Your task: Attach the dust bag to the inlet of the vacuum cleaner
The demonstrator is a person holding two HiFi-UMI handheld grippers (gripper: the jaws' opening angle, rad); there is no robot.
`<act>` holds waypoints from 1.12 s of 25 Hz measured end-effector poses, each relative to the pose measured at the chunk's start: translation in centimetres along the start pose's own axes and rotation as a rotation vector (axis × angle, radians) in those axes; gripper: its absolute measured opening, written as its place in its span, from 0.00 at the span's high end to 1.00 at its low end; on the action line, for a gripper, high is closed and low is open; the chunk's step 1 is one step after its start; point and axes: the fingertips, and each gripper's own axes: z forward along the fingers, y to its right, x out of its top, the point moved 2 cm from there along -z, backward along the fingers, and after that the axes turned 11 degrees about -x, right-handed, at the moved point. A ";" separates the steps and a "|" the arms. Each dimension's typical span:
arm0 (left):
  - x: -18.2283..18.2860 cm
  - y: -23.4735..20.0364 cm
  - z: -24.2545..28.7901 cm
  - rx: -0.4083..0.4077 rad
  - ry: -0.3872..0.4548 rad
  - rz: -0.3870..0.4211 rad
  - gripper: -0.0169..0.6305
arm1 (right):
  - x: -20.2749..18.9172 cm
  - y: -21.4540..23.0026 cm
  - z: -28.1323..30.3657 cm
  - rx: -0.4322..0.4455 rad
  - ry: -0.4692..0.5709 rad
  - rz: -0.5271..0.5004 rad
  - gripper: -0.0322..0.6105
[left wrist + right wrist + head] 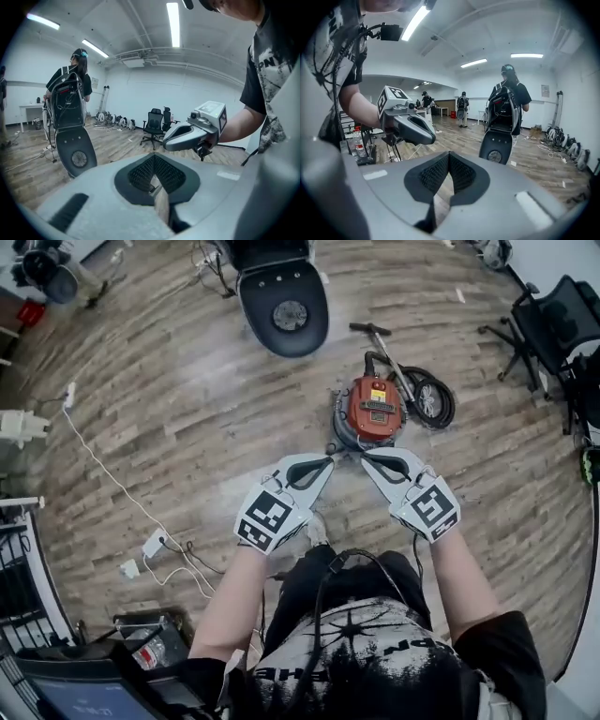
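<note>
Your left gripper (328,463) and right gripper (367,457) are side by side in front of your chest. Their tips angle in toward each other and come near without touching. In each gripper's own view the ribbed black pads (140,171) meet at the tip, so both pairs of jaws are closed, and neither pair holds anything. The left gripper view shows the right gripper off to its right, held by your forearm, and the right gripper view shows the left one in the same way.

The vacuum cleaner (375,407), an orange-red drum, stands upright on the wooden plank floor (187,399) ahead of you. In the head view it sits just beyond the two gripper tips. Its black hose (433,399) lies coiled against its right side, and a thin tube with a black crossbar handle (372,330) slants away from the drum toward the far side of the room.

Farther off stands a black oval panel (284,304) with a round grey disc at its centre. The gripper views show it hanging below the backpack rig of a person (70,89) who faces away from you. A black office chair (548,329) stands at the right. A white cable (108,474) runs across the floor on your left to a small white adapter (153,543). A dark screen (84,699) sits close by your left side.
</note>
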 end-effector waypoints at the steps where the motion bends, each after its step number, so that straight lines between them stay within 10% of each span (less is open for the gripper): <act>1: 0.7 -0.1 -0.5 0.002 0.008 0.009 0.97 | 0.8 0.0 0.0 -0.008 0.004 0.000 0.94; 28: 11.6 4.7 2.9 0.255 0.276 -0.007 0.97 | 4.4 9.1 -8.4 0.108 0.169 -0.026 0.94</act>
